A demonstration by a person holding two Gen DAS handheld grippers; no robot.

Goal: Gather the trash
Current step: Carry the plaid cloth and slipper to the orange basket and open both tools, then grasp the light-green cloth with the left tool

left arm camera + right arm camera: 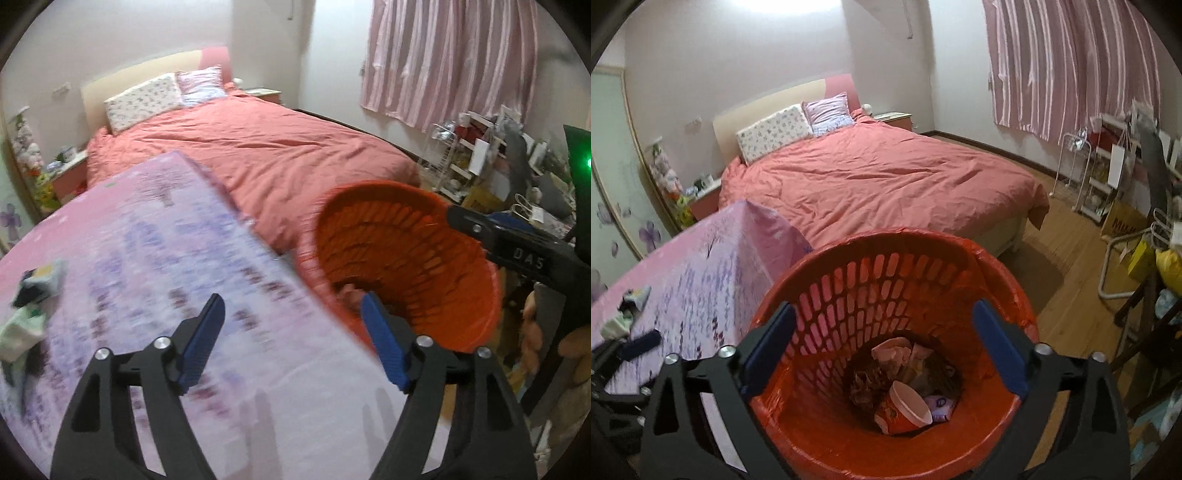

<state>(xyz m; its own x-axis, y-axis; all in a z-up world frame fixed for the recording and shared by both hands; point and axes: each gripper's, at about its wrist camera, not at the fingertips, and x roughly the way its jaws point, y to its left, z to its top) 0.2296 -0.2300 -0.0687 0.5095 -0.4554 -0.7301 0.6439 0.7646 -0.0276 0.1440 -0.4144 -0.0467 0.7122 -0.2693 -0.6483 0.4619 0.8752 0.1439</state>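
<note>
2 grippers are wide open and hold nothing: my right gripper hangs over the orange basket to drop trash, my left gripper is beside the basket, over the table where crumpled wrappers wait.

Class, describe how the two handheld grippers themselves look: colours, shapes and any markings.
Left gripper and right gripper match: black angular frames with triangular cut-outs, silver round bolts, and flat ribbed blue finger pads. From the left camera, the right gripper's body shows white "DAS" lettering and a green light.
</note>
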